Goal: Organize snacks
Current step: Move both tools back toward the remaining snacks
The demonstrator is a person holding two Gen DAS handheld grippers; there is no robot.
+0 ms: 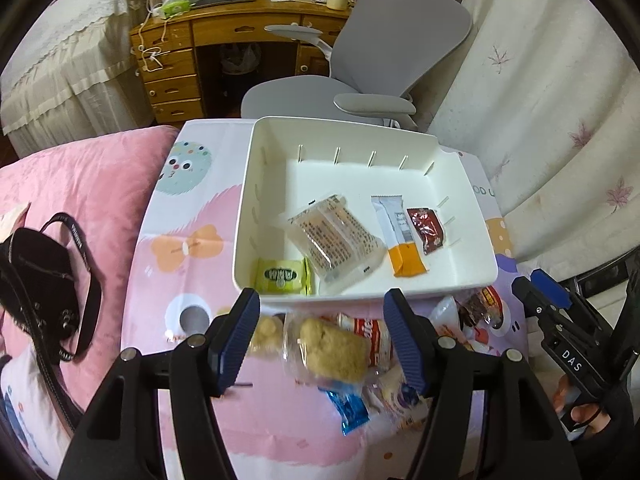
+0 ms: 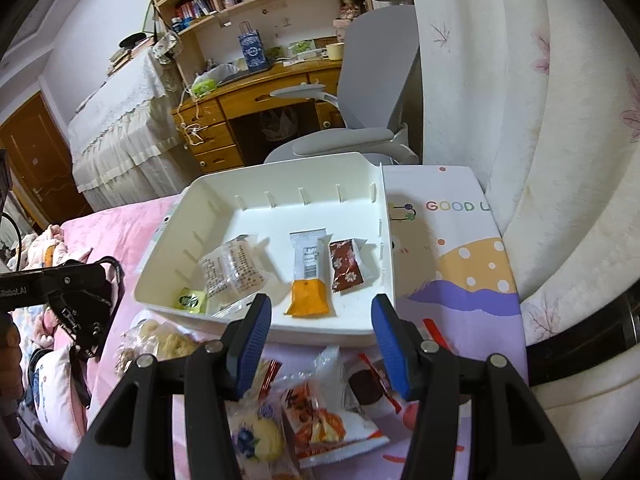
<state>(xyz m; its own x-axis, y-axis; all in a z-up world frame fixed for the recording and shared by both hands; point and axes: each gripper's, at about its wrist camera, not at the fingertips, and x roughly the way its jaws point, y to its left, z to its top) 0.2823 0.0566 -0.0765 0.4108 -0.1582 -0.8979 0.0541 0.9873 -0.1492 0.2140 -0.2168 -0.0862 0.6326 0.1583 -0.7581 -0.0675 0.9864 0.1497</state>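
A white bin (image 1: 472, 216) (image 2: 384, 248) sits on a cartoon-print mat. It holds a green packet (image 1: 282, 276), a clear pastry pack (image 1: 340, 238) (image 2: 234, 270), a white-and-orange bar (image 1: 400, 236) (image 2: 308, 280) and a dark red packet (image 1: 426, 230) (image 2: 346, 266). Loose snacks lie in front of the bin. My left gripper (image 1: 322, 340) is open just above a wrapped brown cake (image 1: 334, 350). My right gripper (image 2: 320, 344) is open above an orange-print packet (image 2: 320, 420), a blueberry cookie pack (image 2: 256, 436) and a dark round snack (image 2: 366, 390).
A grey office chair (image 1: 360, 68) and a wooden desk (image 1: 224, 44) stand beyond the mat. A pink quilt with a black bag (image 1: 36, 276) lies to the left. A pale curtain (image 1: 540, 100) hangs on the right. A blue wrapper (image 1: 350, 408) lies near the front.
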